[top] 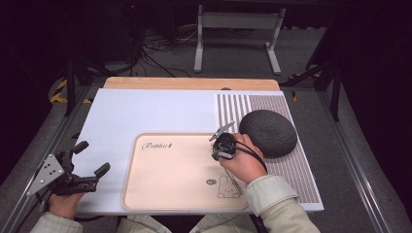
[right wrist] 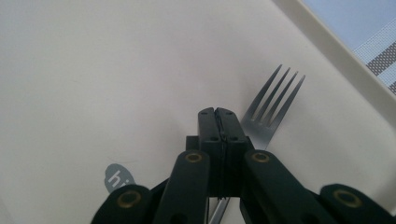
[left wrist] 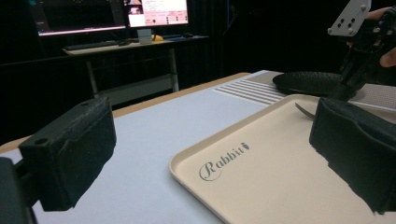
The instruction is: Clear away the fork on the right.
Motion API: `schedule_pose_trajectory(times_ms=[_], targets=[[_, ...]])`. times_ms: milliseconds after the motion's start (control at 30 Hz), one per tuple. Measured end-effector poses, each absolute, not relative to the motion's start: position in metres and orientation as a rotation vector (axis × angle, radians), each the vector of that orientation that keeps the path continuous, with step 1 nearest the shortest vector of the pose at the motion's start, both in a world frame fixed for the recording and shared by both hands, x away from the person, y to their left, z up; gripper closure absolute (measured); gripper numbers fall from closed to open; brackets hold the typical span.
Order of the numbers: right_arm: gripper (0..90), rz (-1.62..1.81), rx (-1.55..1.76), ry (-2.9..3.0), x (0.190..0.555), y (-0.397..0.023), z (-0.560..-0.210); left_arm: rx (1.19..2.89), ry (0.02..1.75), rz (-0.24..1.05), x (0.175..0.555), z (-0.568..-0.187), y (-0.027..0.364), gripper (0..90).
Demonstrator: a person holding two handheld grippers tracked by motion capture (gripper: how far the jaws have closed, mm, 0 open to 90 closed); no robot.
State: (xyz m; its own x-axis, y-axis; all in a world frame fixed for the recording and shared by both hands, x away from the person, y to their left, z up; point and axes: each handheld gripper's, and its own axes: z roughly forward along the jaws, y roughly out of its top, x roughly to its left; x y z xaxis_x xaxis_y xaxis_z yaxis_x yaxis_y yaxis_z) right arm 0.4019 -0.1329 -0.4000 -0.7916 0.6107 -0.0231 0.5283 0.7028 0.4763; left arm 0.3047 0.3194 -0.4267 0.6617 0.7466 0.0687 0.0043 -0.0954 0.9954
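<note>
I see the right gripper (right wrist: 219, 114) with its fingers closed on the handle of a flat metal fork (right wrist: 271, 105), tines lying over the smooth beige tray (top: 165, 189). The left gripper (top: 92, 158), fingers spread wide and empty, sits left of the tray over the white worktop (top: 145, 111); a dark, textured dome (top: 268, 132) lies right of the tray.

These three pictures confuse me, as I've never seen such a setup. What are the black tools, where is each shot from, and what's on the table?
A person holds a hand-operated gripper in each hand. The high view looks down on the table; each gripper view comes from a camera riding on that tool. The right gripper has its fingers shut on a fork, held over a beige tray printed with a rabbit. The left gripper waits open, holding nothing, at the table's left edge. A dark round textured object lies on a striped mat to the tray's right.
</note>
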Motion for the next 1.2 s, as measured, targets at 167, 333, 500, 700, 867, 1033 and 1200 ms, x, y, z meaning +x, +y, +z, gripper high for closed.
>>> schedule_pose_trajectory(times_ms=[167,333,500,700,867,1033,1200], targets=[[90.0,0.689,0.862,2.733,0.406,-0.132,-0.410,1.558,0.639,0.697,0.305,-0.427,0.319,1.3],[90.0,0.685,0.812,2.737,0.410,-0.133,-0.419,1.559,0.639,0.697,0.305,-0.427,0.320,1.3],[90.0,0.692,0.795,2.731,0.413,-0.135,-0.424,1.559,0.637,0.698,0.305,-0.427,0.320,1.3],[90.0,0.691,0.786,2.728,0.414,-0.136,-0.428,1.559,0.638,0.698,0.305,-0.427,0.320,1.3],[90.0,0.684,0.791,2.735,0.415,-0.134,-0.431,1.559,0.637,0.698,0.305,-0.427,0.320,1.3],[90.0,0.670,0.797,2.727,0.416,-0.133,-0.430,1.559,0.636,0.699,0.305,-0.427,0.320,1.3],[90.0,0.670,0.821,2.713,0.418,-0.134,-0.431,1.560,0.635,0.700,0.305,-0.427,0.320,1.3]])
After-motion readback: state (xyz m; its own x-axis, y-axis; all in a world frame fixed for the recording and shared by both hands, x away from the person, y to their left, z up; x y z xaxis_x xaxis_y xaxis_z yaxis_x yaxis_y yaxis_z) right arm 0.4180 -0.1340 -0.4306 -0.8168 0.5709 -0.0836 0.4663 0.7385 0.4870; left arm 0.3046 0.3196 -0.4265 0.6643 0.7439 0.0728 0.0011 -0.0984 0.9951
